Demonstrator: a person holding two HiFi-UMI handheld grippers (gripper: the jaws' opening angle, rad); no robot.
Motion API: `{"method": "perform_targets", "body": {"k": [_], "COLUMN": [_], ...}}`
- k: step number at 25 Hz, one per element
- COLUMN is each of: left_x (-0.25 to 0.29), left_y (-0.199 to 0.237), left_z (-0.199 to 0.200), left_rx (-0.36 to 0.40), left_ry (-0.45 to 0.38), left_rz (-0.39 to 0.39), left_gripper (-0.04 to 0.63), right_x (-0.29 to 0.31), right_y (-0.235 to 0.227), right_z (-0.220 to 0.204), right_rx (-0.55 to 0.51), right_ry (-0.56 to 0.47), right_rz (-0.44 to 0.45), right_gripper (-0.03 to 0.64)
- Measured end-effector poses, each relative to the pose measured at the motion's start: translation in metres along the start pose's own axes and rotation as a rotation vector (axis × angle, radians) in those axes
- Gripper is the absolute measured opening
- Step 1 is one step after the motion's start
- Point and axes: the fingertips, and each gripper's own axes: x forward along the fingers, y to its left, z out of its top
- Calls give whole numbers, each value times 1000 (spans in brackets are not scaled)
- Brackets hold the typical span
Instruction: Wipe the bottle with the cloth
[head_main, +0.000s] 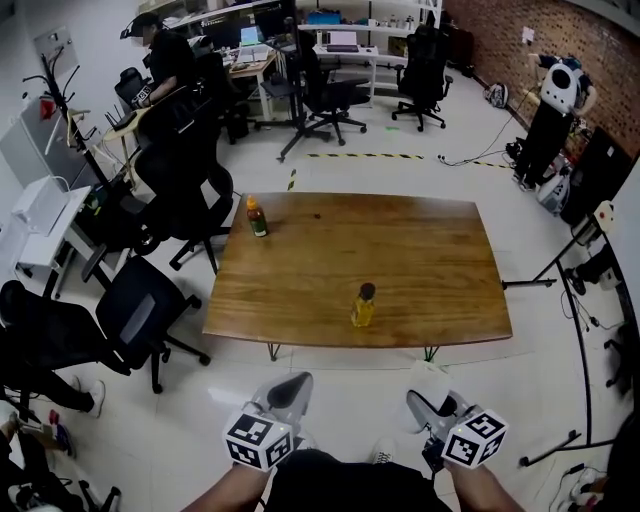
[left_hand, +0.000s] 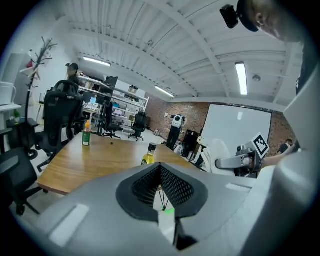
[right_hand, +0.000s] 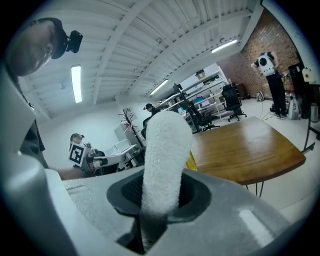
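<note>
Left gripper (left_hand: 160, 172) fingers closed together, empty, right gripper (right_hand: 161, 200) fingers clamped on white cloth (right_hand: 164, 150), yellow bottle (head_main: 363, 306) upright near desk (head_main: 420, 250) front edge.

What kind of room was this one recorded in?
Probably an office-style robotics lab: rolling office chairs, computer desks along the back, and a white-and-black robot by the brick wall.

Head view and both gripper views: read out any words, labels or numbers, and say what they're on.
No text is readable.
Yellow bottle: any print too small to read.
Green-labelled bottle: label too small and blurred.
Marker cubes: black-and-white patterns, no words.
</note>
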Motion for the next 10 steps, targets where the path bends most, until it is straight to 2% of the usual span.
{"method": "perform_targets", "body": {"k": [10], "left_x": [1], "left_y": [-10], "left_z": [-2], "left_rx": [26], "left_ry": [9], "left_rz": [-18], "left_gripper": [17], "right_x": [-10], "right_y": [1], "right_z": [-5], "right_rx": [-6], "right_ry": [7], "right_rz": [-5], "right_gripper": [72]}}
